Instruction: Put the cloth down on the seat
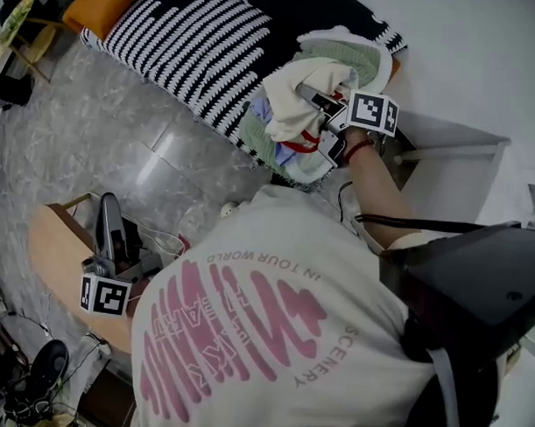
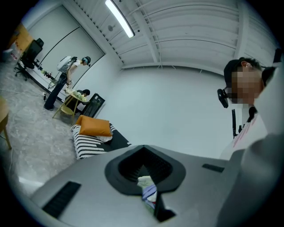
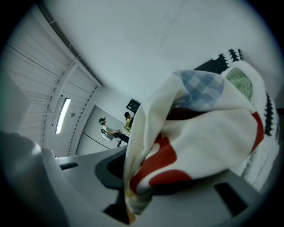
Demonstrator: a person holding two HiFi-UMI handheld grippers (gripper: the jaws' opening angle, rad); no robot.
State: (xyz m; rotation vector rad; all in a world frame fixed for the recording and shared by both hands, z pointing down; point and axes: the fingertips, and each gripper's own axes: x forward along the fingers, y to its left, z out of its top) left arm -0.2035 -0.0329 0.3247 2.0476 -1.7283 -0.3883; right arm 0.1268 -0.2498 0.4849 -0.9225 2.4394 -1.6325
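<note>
Right gripper view is filled by the cloth (image 3: 199,133), cream with red patches and a blue-checked corner. A bunched fold of it is pinched between the jaws of the right hand-held gripper (image 1: 322,105), and the rest hangs forward and loose.

From the head view, the cloth is held up just above a pile of other cloths (image 1: 347,58), green and white, which lies on the black-and-white striped seat (image 1: 195,39). It is not down yet, and much of it drapes below the jaws.

To do this step well, I would lower the gripper until the hanging part rests and slackens on the seat. Only then should the jaws part, so the cloth settles where it is meant to instead of sliding off the pile. The bare striped stretch beside the pile looks like the steadier landing place. After letting go, draw the jaws straight back along their own line, since a fold caught on a pad could drag the cloth along.

An orange cushion (image 1: 99,5) sits at the far end of the seat, well apart from this.

The left hand-held gripper (image 2: 146,181) hangs low at the person's side, away from the seat. Its jaws are drawn together, and I can make out nothing gripped in them.
</note>
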